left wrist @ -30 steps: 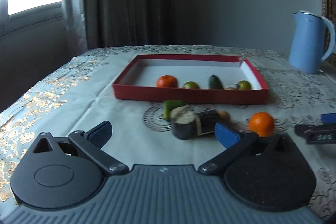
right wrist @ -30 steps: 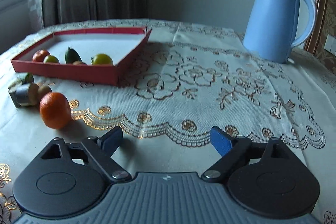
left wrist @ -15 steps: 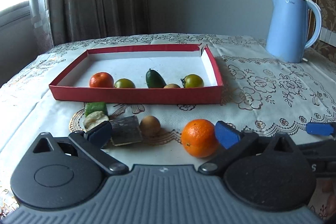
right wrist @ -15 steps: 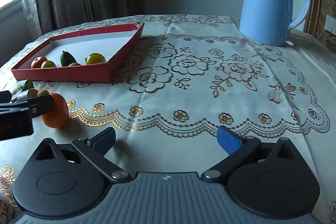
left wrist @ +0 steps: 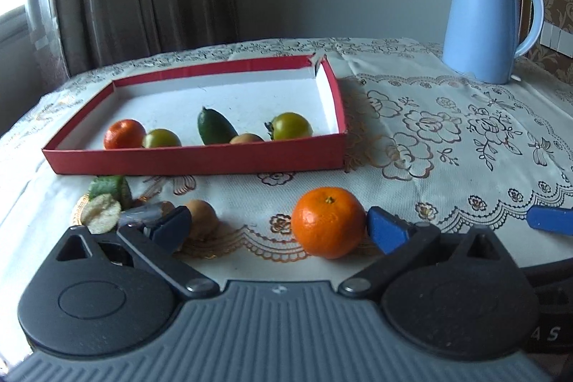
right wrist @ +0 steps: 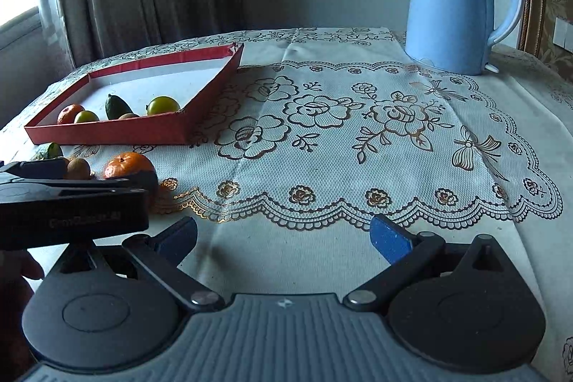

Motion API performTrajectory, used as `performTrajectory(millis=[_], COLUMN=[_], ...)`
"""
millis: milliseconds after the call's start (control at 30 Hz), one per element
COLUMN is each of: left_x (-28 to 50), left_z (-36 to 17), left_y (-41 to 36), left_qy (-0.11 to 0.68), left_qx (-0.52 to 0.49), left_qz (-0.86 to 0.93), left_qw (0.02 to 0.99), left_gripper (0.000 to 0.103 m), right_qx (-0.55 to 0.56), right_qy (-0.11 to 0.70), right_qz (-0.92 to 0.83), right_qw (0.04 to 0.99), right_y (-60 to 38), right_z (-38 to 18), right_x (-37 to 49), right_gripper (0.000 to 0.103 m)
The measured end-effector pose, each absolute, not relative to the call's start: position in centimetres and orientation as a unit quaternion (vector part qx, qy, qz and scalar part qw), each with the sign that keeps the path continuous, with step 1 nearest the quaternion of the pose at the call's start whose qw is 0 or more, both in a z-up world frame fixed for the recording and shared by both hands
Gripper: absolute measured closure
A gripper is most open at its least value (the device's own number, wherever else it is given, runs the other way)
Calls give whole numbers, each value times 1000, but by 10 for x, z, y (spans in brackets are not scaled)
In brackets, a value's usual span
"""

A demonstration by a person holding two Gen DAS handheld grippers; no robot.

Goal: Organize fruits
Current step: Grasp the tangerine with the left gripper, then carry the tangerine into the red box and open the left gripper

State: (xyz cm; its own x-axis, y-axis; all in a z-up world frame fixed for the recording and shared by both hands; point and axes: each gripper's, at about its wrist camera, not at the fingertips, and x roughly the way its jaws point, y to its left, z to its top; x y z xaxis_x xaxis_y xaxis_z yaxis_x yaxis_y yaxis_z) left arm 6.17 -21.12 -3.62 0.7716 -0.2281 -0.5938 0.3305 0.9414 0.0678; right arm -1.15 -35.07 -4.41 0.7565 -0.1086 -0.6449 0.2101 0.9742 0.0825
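An orange [left wrist: 327, 221] lies on the lace cloth between the fingers of my left gripper [left wrist: 279, 228], close to the right fingertip [left wrist: 383, 231]; the jaws are open and no pad presses on it. Behind it the red tray [left wrist: 193, 160] holds a red-orange fruit [left wrist: 123, 134], a yellow-green one [left wrist: 161, 138], a dark green one [left wrist: 215, 127], a small tan one [left wrist: 246, 138] and a green tomato-like fruit [left wrist: 290, 126]. My right gripper [right wrist: 283, 240] is open over bare cloth, to the right of the left gripper [right wrist: 71, 203] and the orange [right wrist: 127, 163].
Left of the orange lie a small brown fruit [left wrist: 200, 219], a cut pale piece [left wrist: 102, 213] and a green piece [left wrist: 107, 187]. A blue kettle [right wrist: 454, 2] stands at the back right. Curtains hang behind the table. A hand shows at the left edge of the right wrist view.
My left gripper has swung right and come closer, so the orange now sits between its fingers. It has entered the right wrist view from the left. The right jaws opened slightly wider.
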Motion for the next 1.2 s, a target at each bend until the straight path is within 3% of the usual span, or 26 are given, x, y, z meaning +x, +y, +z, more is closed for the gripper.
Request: performTrajectory(millis=[167, 267, 400, 533, 1200], left_x=[61, 59, 58, 55, 32], left_z=[-38, -37, -35, -34, -5], left_y=[-216, -217, -216, -218, -182], left_qy=[296, 287, 301, 298, 249], left_qx=[93, 96, 75, 75, 105], left_qz=[-146, -154, -201, -208, -145], left_qw=[939, 941, 929, 929, 952], left_gripper=[3, 12, 52, 61, 63], right_qx=[74, 74, 74, 71, 86], right_qy=[338, 338, 337, 338, 328], right_qz=[-85, -86, -86, -86, -84], right_qw=[934, 934, 935, 935, 937], right_y=[-351, -351, -351, -350, -354], right_z=[-44, -44, -44, -44, -44], right_x=[-12, -12, -12, -11, -13], right_gripper=[0, 0, 0, 0, 0])
